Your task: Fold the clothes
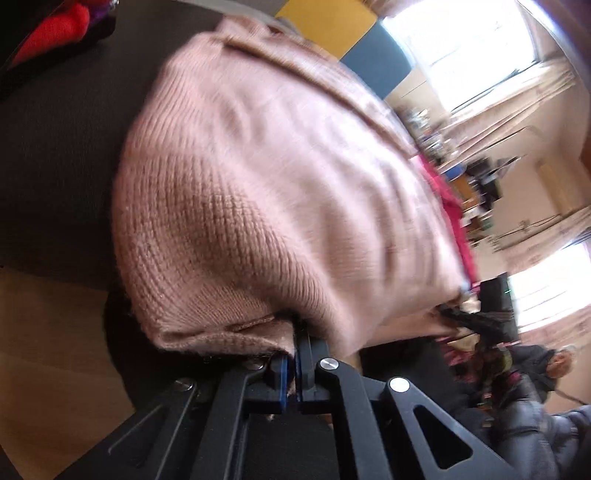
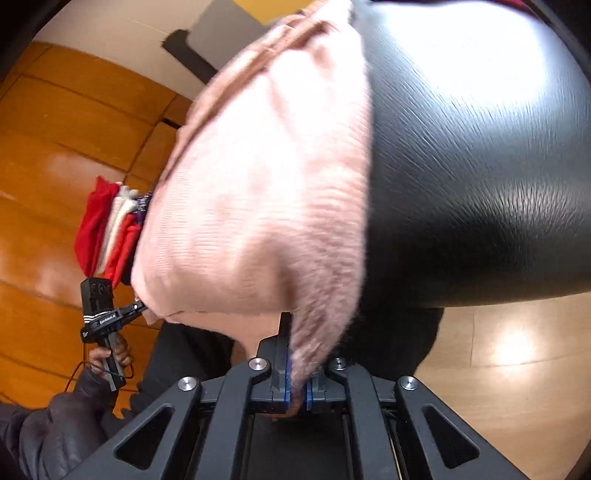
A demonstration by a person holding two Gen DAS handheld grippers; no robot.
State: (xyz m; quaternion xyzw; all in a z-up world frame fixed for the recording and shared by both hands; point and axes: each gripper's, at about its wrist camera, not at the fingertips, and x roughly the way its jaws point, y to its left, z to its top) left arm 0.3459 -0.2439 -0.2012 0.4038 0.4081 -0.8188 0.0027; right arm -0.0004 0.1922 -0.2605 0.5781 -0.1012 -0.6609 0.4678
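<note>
A pink knitted sweater (image 1: 266, 177) hangs stretched between my two grippers, lifted over a dark table (image 1: 55, 147). My left gripper (image 1: 291, 365) is shut on one edge of the sweater. My right gripper (image 2: 295, 376) is shut on another edge of the sweater (image 2: 258, 206). In the right wrist view, the left gripper (image 2: 142, 308) shows at the left, pinching the sweater's far corner. The black table (image 2: 480, 166) lies to the right of the cloth.
A pile of red and white clothes (image 2: 107, 229) lies behind the sweater at the left; red clothes (image 1: 51, 29) also show at the table's far corner. A wooden floor (image 2: 55, 129) surrounds the table. A pink garment (image 1: 447, 199) lies beyond the sweater.
</note>
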